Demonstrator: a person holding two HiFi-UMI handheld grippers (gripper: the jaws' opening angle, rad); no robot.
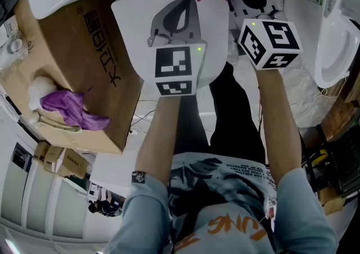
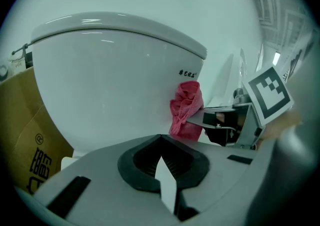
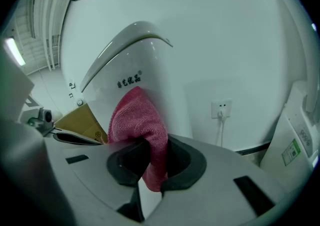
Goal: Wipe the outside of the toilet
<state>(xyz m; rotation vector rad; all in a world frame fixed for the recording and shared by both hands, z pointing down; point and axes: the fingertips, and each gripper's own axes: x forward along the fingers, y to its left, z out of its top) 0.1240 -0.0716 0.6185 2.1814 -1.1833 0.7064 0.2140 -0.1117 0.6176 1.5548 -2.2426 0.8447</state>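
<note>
Before a white wall (image 3: 225, 30), the right gripper (image 3: 150, 162) clamps a pink cloth (image 3: 137, 120) against the toilet (image 3: 135, 60) mid-frame for wiping, while the left gripper (image 2: 162, 162) idles, its fingers together and empty.

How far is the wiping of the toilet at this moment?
Done: the right gripper has the pink cloth clamped. In hand: the cloth lies against the side of the toilet bowl, under the rim. The left gripper is shut and empty. Left: no wiped trace shows, so how much remains is unclear.
</note>
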